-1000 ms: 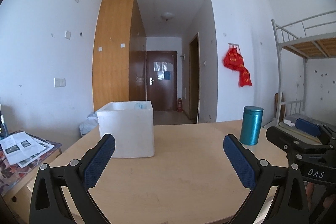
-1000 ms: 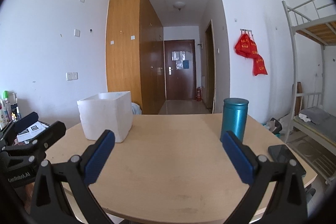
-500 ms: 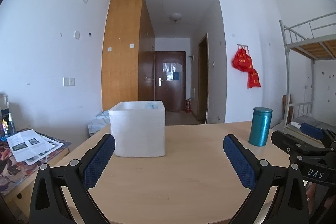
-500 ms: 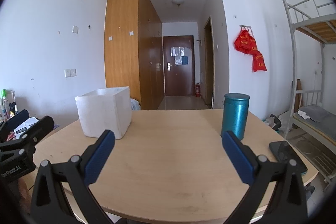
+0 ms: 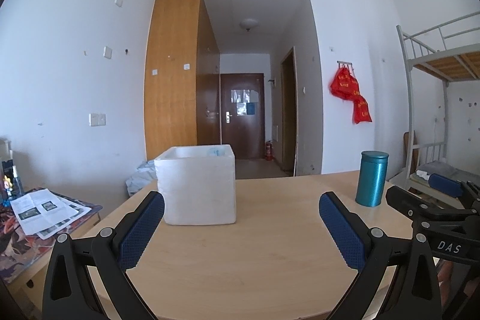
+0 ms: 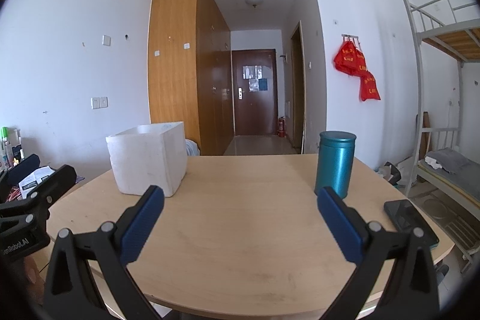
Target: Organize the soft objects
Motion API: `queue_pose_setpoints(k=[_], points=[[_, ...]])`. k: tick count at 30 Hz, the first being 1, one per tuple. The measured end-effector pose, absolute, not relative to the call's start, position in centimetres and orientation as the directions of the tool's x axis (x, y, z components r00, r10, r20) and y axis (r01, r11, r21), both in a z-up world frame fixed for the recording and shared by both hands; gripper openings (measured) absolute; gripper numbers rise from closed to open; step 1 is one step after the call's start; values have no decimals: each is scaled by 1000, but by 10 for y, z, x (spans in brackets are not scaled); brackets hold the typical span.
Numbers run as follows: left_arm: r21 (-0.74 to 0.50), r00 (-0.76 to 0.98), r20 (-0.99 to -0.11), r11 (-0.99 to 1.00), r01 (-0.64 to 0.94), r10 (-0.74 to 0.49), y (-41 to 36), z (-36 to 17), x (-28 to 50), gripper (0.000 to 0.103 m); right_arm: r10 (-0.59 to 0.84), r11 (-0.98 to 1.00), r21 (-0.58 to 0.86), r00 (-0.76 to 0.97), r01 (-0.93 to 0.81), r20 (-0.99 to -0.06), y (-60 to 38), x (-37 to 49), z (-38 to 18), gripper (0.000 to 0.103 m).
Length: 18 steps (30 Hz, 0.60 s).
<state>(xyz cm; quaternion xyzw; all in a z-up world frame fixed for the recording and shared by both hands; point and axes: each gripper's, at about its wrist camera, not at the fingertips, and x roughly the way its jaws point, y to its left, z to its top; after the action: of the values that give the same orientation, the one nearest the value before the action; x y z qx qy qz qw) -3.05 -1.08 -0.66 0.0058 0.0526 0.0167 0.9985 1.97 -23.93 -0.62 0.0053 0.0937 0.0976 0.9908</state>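
Surface (image 6: 246,230): round light-wood top, mostly bare between the two tools.

White foam box (image 5: 198,188): open-topped, standing left of centre on the surface. A pale blue-white scrap shows just above its far inner rim; cannot tell what it is. No soft object lies loose on the surface in either view. So the scene fits two stages: soft items already inside the box, or items waiting somewhere out of view. Not settled here.

Teal canister (image 6: 336,164): lidded, upright, right of centre, well apart from the box.

Dark phone (image 6: 411,221): flat at the right edge of the surface.

Left tool (image 5: 240,221): jaws spread wide, nothing between them, held low and level facing the box. Right tool (image 6: 240,215): likewise spread wide and empty, aimed between box and canister.

Handling note (judgement): foam box is likely light and will slide or tip if nudged, so any reach into it is better made from above than by pushing the wall. Soft goods deform, so pinch a bunched fold, not an edge. Keep the right tool clear of canister and phone.
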Motion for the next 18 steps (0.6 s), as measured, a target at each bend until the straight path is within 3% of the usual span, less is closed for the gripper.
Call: queue_pose_setpoints(k=[18], points=[[11, 994, -102, 999, -35, 36, -10, -7, -34, 103, 196, 981, 30, 965, -193, -175, -241, 15, -6, 103]])
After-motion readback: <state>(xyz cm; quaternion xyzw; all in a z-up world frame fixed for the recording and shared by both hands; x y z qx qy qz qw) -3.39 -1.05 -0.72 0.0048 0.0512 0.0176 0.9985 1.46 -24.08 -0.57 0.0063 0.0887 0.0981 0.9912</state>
